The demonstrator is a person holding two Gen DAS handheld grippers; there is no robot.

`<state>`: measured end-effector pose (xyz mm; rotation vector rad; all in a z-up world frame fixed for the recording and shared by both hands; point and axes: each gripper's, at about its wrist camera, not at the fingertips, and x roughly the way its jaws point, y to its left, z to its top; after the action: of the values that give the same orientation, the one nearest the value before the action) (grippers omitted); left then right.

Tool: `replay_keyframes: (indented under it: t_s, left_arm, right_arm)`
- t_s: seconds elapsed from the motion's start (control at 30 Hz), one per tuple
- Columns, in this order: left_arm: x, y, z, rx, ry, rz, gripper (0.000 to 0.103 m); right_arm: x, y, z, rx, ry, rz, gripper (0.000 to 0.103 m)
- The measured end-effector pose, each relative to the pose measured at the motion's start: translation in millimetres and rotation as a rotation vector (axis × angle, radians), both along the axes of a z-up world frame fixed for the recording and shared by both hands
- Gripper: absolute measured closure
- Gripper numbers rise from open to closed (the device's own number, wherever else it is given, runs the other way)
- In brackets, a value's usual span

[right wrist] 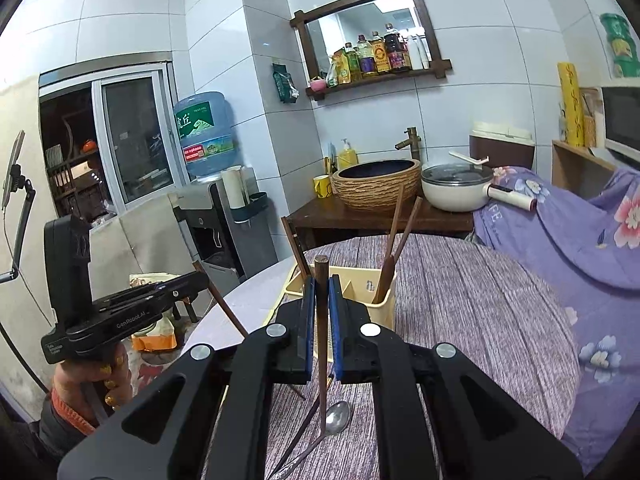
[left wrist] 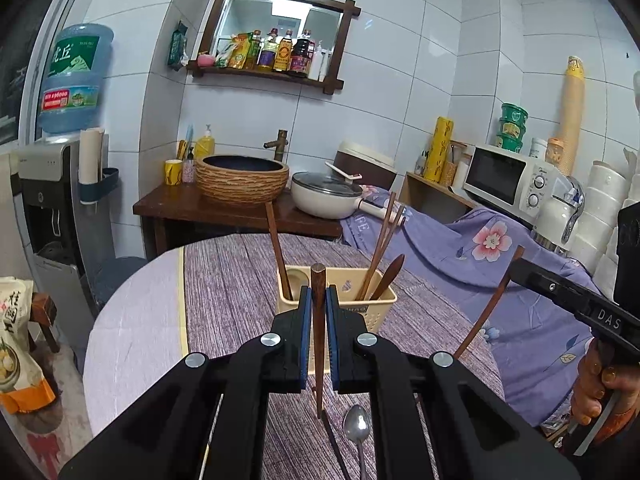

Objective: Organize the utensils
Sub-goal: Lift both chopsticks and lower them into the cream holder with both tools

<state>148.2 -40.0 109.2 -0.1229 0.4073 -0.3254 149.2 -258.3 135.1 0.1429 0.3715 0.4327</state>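
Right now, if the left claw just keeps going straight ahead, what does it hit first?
Most likely the holder: it sits right beyond the left claw and the chopstick it grips. Depth is unclear, though.

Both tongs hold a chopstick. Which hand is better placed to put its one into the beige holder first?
Probably left, narrowly. The left tongs hold their chopstick upright, directly before the beige holder. In the left view, the right tongs stand off to its right, holding a tilted chopstick.

Matt dark wooden chopstick (left wrist: 319,320); glossy metal spoon (left wrist: 356,428) beside it; smooth beige plastic holder (left wrist: 382,312); rough woven purple tablecloth (left wrist: 232,280).
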Motion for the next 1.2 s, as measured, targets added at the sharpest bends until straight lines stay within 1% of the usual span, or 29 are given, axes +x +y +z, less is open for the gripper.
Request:
replay_keyframes:
  t_s: [0.1,0.2,0.33,0.5,0.6,0.7,0.77,0.83,0.9,1.0,1.2]
  left_arm:
    - [5.3,-4.2,9.9,0.003,-0.007,-0.011,0.096]
    - [10.0,-7.5,21.3,0.015,-0.021,-0.017,0.096]
    - [17.2,-7.2,45.2,0.007,-0.049,-0.019,0.096]
    - [33.4,-6.9,82.8,-0.019,-0.085,-0.004,0.096]
    - [48.2,-6.8,105.7,-0.046,-0.107,0.018,0.096]
    - [61.4,-7.9,123.6,-0.063,-0.138,0.034,0.096]
    - [69.5,-10.6,129.5,-0.056,-0.159,0.057,0.096]
    - [80.6,-13.5,129.3,-0.051,-0.162,0.072,0.096]
    - [92.6,-15.2,121.3,-0.051,-0.144,0.081,0.096]
    - [109.1,-18.9,100.0,-0.052,-0.102,0.080,0.096]
    - [124.7,-23.3,52.9,-0.031,-0.023,0.072,0.096]
  right_arm:
    - [7.4,1.2,6.7,-0.003,0.001,0.005,0.095]
    - [16.6,3.0,19.7,-0.004,-0.008,0.003,0.095]
    - [28.0,7.0,38.6,0.003,-0.015,0.017,0.095]
    - [43.2,8.8,68.6,0.025,-0.050,0.022,0.095]
    - [56.2,10.5,92.0,0.031,-0.087,0.003,0.095]
    - [67.5,12.6,110.3,0.031,-0.120,-0.024,0.095]
    - [75.3,14.6,119.4,0.029,-0.138,-0.037,0.095]
    - [84.3,17.5,124.2,0.009,-0.164,-0.068,0.095]
    - [94.1,19.8,122.0,0.001,-0.164,-0.084,0.095]
    - [108.8,22.5,108.9,0.001,-0.134,-0.096,0.095]
    - [129.6,32.9,66.5,-0.040,-0.092,-0.110,0.095]
